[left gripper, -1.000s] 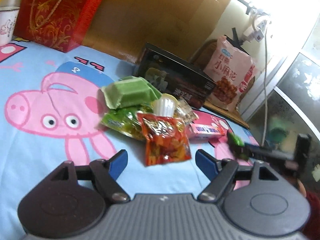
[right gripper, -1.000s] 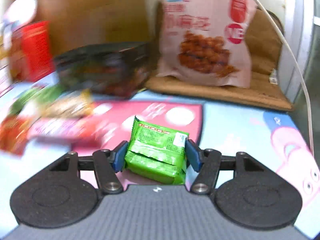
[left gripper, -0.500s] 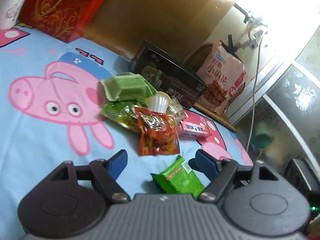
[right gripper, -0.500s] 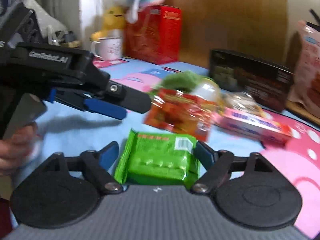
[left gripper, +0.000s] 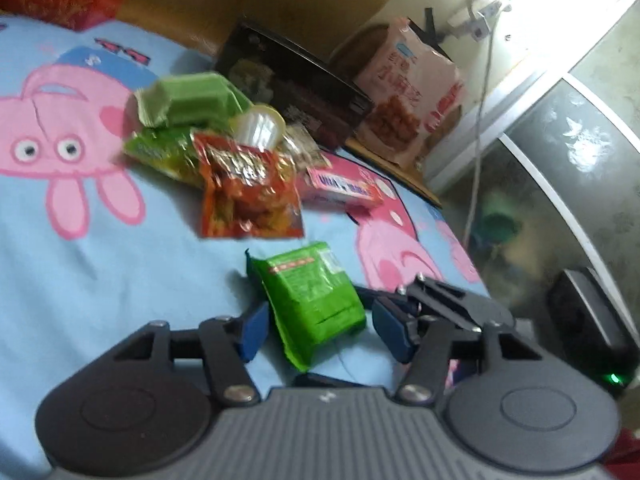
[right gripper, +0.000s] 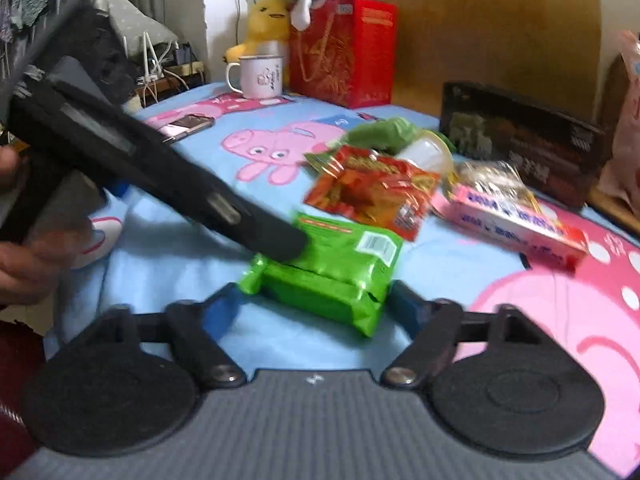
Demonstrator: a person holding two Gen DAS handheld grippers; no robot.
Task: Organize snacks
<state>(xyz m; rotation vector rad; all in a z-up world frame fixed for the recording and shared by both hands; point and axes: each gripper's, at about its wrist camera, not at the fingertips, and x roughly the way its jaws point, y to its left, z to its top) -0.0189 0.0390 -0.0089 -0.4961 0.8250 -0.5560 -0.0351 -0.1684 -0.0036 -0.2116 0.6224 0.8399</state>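
green packet [left gripper: 310, 300]: lies flat on the blue cartoon-pig cloth [left gripper: 80, 240], just nearer than the snack pile; in the left wrist view its long axis runs from near-left to far-right, sealed ends at each tip.
packet label: white barcode patch [right gripper: 375, 245] at the far-right corner; a red band of small print, too blurred to read.
left gripper [left gripper: 320, 330]: fingers straddle the packet's near end and have just been closing; a gap shows on both sides, no grip.
right gripper [right gripper: 310, 298]: fingers have just been closing, one on each side of the packet's near edge; whether they press it, cannot tell.
snack pile: red-orange pouch [left gripper: 250, 196], pale green wrapped block [left gripper: 188, 98], pink box [left gripper: 344, 188] with blue lettering, unreadable.
far edge: black box [left gripper: 296, 84]; pink bag [left gripper: 408, 112] with Chinese characters, blurred.
far left: red gift box [right gripper: 344, 52], white mug [right gripper: 258, 76].
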